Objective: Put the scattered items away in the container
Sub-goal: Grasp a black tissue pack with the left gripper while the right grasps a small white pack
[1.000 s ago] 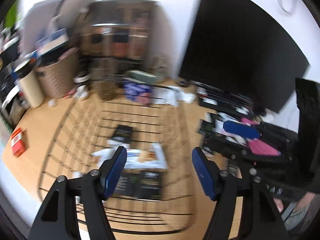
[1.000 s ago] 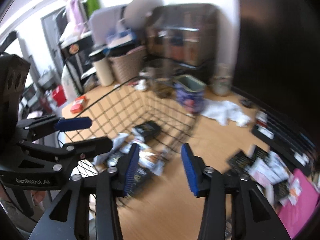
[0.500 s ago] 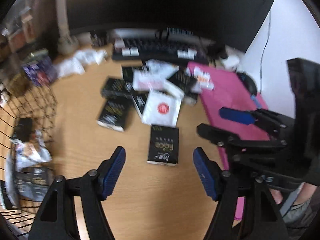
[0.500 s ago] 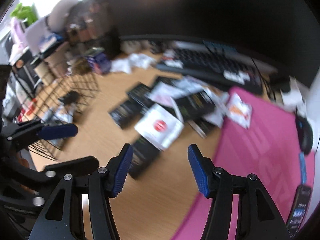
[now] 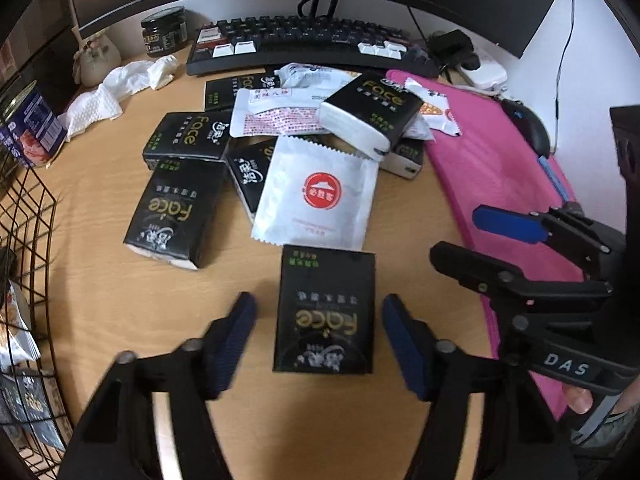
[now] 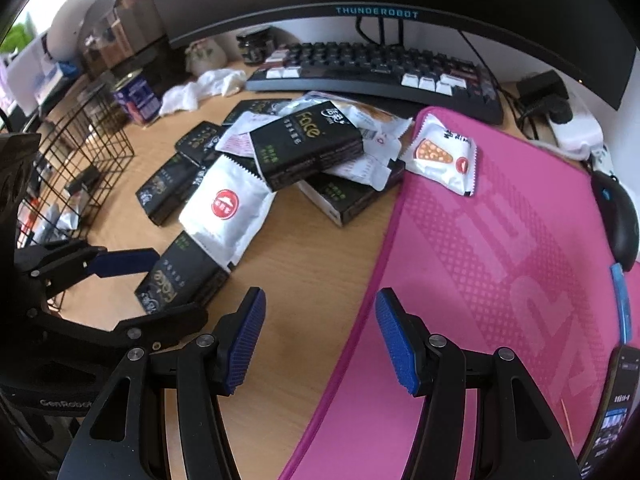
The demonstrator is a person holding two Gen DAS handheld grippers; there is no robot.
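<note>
Left gripper (image 5: 318, 334) points down at the desk (image 5: 100, 292), jaws apart and just narrowed, straddling a black tissue pack (image 5: 325, 309) that lies flat with visible gaps between it and each blue pad; no contact. Right gripper (image 6: 320, 338) hangs open over bare wood beside the pink mat (image 6: 500, 264), with nothing between its jaws. Just behind the straddled pack, a white sachet (image 5: 318, 194) with a red round logo touches its far edge. Further back lies the pile: more black packs, printed "Face" in gold, and white snack packets, stacked and overlapping up to the keyboard (image 5: 308, 46) at the desk's rear edge. One pack (image 6: 306, 142) sits tilted on top of the pile. A small packet (image 6: 442, 156) rests on the mat's near corner. The wire basket (image 5: 30, 248) stands at the desk's left edge, well apart from the pile, already holding several packs. Crumpled tissue (image 5: 120, 88), a jar (image 5: 165, 31) and a tin (image 5: 28, 132) occupy the rear left corner. A mouse (image 6: 618, 216) lies at the mat's right side.
</note>
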